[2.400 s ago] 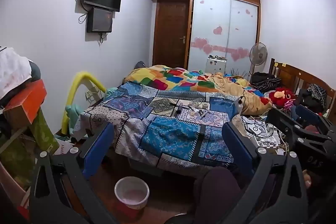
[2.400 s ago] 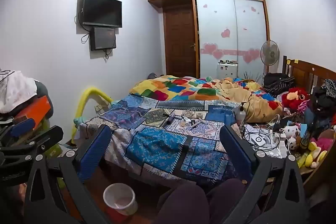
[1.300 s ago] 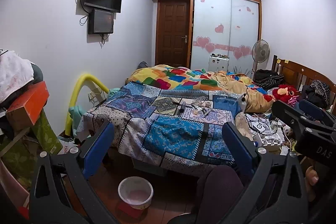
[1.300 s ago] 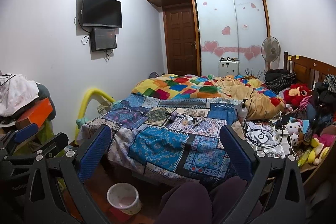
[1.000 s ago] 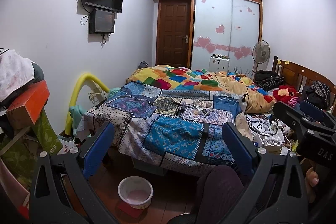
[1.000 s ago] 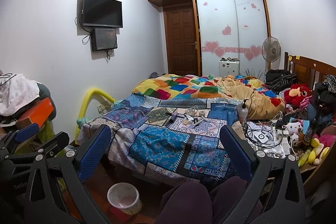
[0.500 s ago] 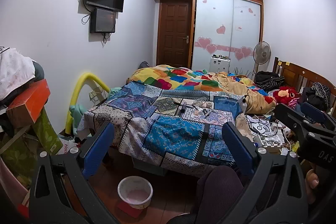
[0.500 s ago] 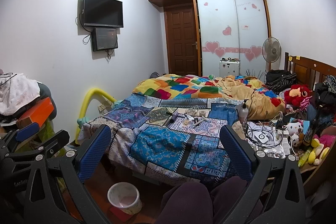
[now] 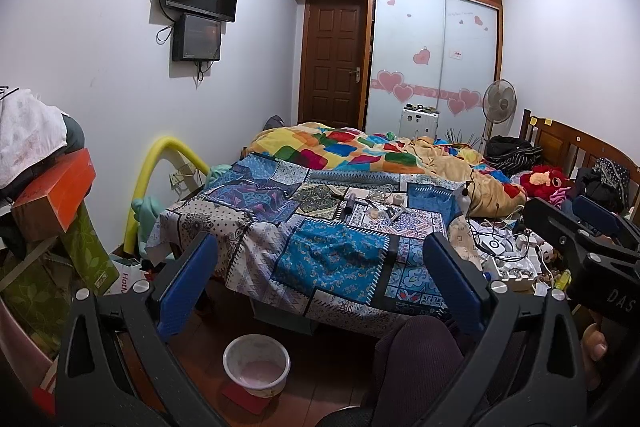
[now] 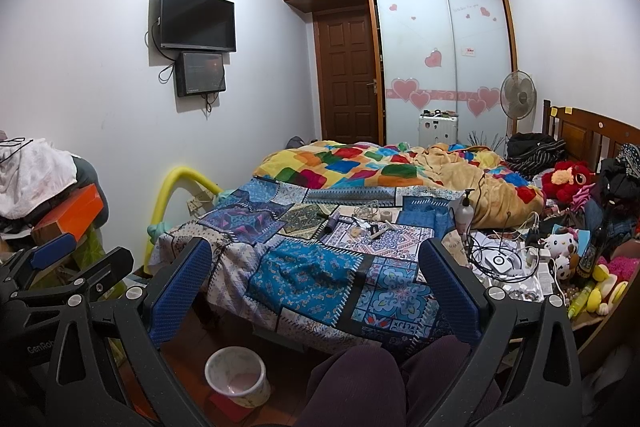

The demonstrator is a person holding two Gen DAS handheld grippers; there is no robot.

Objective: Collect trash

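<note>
A small pale trash bin (image 9: pixel 257 371) stands on the floor at the foot of the bed; it also shows in the right wrist view (image 10: pixel 237 381). Small loose items (image 9: pixel 380 209) lie in a cluster on the patchwork bedspread, also in the right wrist view (image 10: pixel 366 225). My left gripper (image 9: pixel 320 283) is open and empty, held well above the floor short of the bed. My right gripper (image 10: pixel 314 283) is open and empty at the same distance. The right gripper shows at the right edge of the left view (image 9: pixel 592 239), the left gripper at the left edge of the right view (image 10: pixel 60 267).
A bed (image 10: pixel 304 267) with a colourful quilt fills the middle. A cluttered side surface with cables and toys (image 10: pixel 520 263) is at right. Boxes and clothes (image 9: pixel 44 195) pile up at left. A yellow foam tube (image 9: pixel 160 171) leans on the wall. My knees (image 10: pixel 380 383) are below.
Both views have drifted slightly; the bed and bin sit a little lower and nearer. Both grippers have stayed open and empty.
</note>
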